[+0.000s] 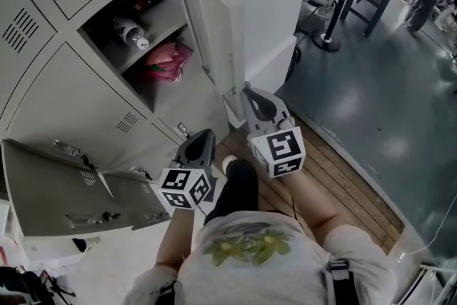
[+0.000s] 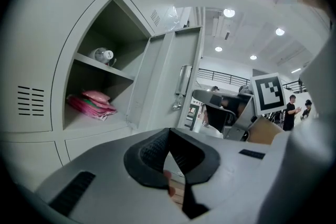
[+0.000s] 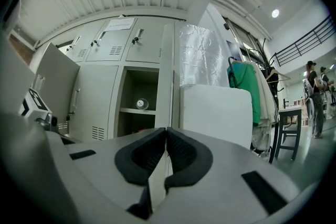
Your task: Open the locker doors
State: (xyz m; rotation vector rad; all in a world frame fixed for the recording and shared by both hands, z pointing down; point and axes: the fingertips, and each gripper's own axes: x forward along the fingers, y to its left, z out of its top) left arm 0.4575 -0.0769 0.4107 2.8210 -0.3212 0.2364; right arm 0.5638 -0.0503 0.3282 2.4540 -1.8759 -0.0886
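Locker doors are partly dealt with. One door at the end of the bank hangs wide open, showing a shelf with a bottle above and a pink bag below. Another open door sticks out lower down, on the person's left side. Several closed doors sit between them, some with keys in the locks.

The right gripper is held level just beside the bottom corner of the wide-open door, jaws pressed together. The door's thin edge lines up right past its tips, and I can't tell whether they touch. The left gripper hangs near the closed fronts, its jaws likewise together with nothing in them.

To me that door looks finished, and the step in hand is moving on to a closed one. That calls for parting one pair of jaws, reaching to a handle on a closed front, nipping it and pulling outward, clear of the doors already open.
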